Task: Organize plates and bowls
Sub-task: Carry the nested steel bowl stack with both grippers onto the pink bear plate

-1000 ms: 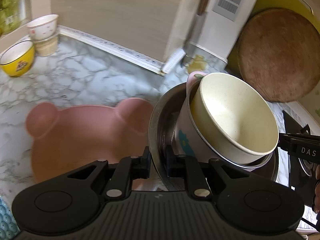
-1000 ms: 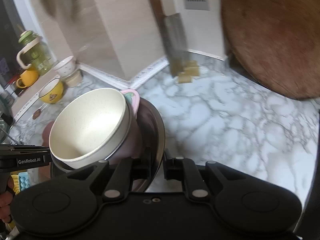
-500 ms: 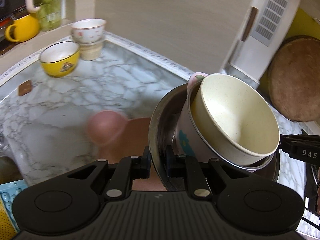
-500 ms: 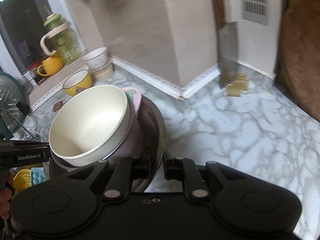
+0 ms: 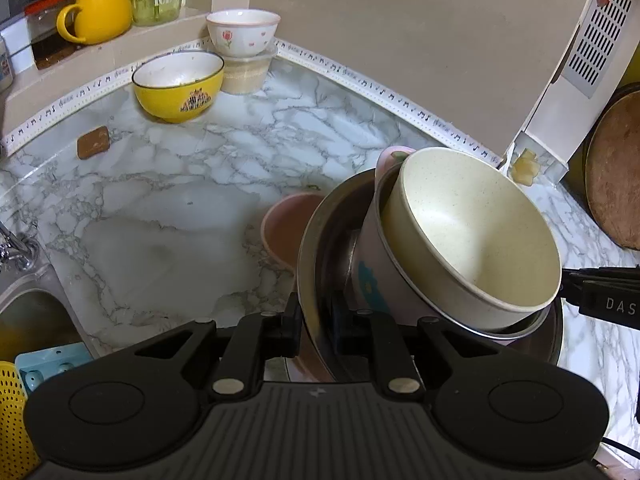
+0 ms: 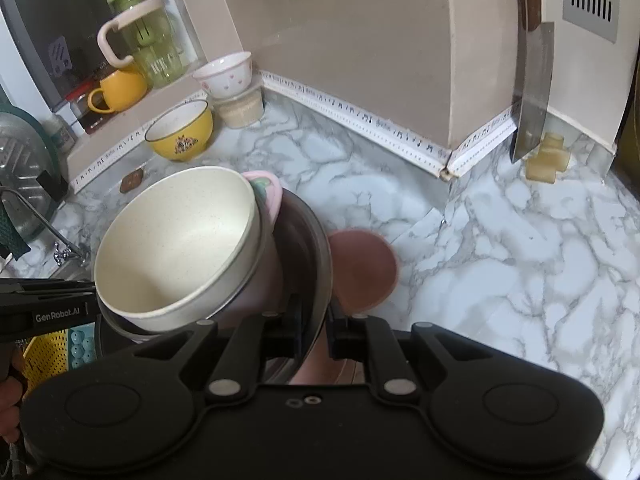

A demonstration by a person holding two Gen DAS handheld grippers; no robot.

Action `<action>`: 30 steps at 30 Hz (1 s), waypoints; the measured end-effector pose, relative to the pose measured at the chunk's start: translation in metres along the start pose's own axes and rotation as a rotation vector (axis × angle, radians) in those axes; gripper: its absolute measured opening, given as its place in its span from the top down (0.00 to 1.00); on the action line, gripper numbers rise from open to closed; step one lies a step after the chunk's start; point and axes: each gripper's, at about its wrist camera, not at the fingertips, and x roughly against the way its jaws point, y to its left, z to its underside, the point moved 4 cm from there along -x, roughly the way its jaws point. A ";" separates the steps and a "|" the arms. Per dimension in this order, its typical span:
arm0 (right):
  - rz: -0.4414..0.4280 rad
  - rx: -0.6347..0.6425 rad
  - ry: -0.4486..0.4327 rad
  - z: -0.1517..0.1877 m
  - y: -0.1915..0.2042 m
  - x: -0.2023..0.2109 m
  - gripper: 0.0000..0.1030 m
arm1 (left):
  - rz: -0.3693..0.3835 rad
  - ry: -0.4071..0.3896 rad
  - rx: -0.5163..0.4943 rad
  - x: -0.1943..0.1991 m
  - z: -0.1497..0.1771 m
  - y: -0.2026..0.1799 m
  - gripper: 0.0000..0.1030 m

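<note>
A stack of dishes hung above a marble counter [image 5: 192,184], carried between two hand-held grippers. The left gripper [image 5: 316,320] was clamped on one edge of a steel plate [image 5: 320,248], and the right gripper [image 6: 314,328] was clamped on the opposite edge of the same plate, each with a finger above and below the rim. On the plate sat a pink bowl [image 5: 368,264] with a cream bowl [image 5: 472,236] nested inside it, both tipped toward the left-hand side. A pink plate [image 5: 284,228] showed below the stack; whether it lay on the counter or rode with the load could not be told.

The load looked moderately heavy and rigid. The steel rim appeared thin, smooth and likely slippery, so a firm pinch at two opposite points, as here, seemed the sound hold. The nested bowls were loose on the plate and seemed liable to slide if it tilted further; keeping the plate level appeared to matter more than speed. The cream bowl looked light and probably less brittle than china.

By the far wall stood a yellow bowl [image 5: 178,86] and a white flowered bowl [image 5: 242,32] set on a beige container [image 5: 246,74], a likely gathering place.
</note>
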 end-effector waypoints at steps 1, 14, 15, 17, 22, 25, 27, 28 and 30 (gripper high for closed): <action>0.003 0.002 0.002 0.001 0.000 -0.002 0.88 | 0.002 0.002 0.001 -0.002 0.001 0.000 0.87; 0.020 -0.002 0.032 0.008 -0.009 -0.018 0.88 | -0.004 0.012 -0.017 -0.017 0.007 -0.004 0.87; 0.020 -0.001 0.034 0.008 -0.010 -0.019 0.88 | -0.005 0.010 -0.019 -0.018 0.006 -0.004 0.87; 0.022 0.004 0.034 0.009 -0.010 -0.019 0.88 | -0.007 0.012 -0.019 -0.019 0.007 -0.004 0.87; 0.027 0.021 0.032 0.011 -0.009 -0.019 0.87 | -0.010 0.010 -0.022 -0.020 0.007 -0.006 0.86; 0.026 0.021 0.028 0.011 -0.009 -0.019 0.87 | -0.009 0.006 -0.016 -0.020 0.007 -0.005 0.86; 0.026 0.018 0.030 0.012 -0.009 -0.019 0.87 | -0.010 0.004 -0.013 -0.020 0.007 -0.005 0.86; 0.026 0.019 0.031 0.012 -0.009 -0.020 0.85 | -0.012 0.001 -0.017 -0.019 0.006 -0.005 0.86; 0.031 0.019 0.027 0.012 -0.010 -0.019 0.81 | -0.018 -0.003 -0.023 -0.018 0.006 -0.005 0.86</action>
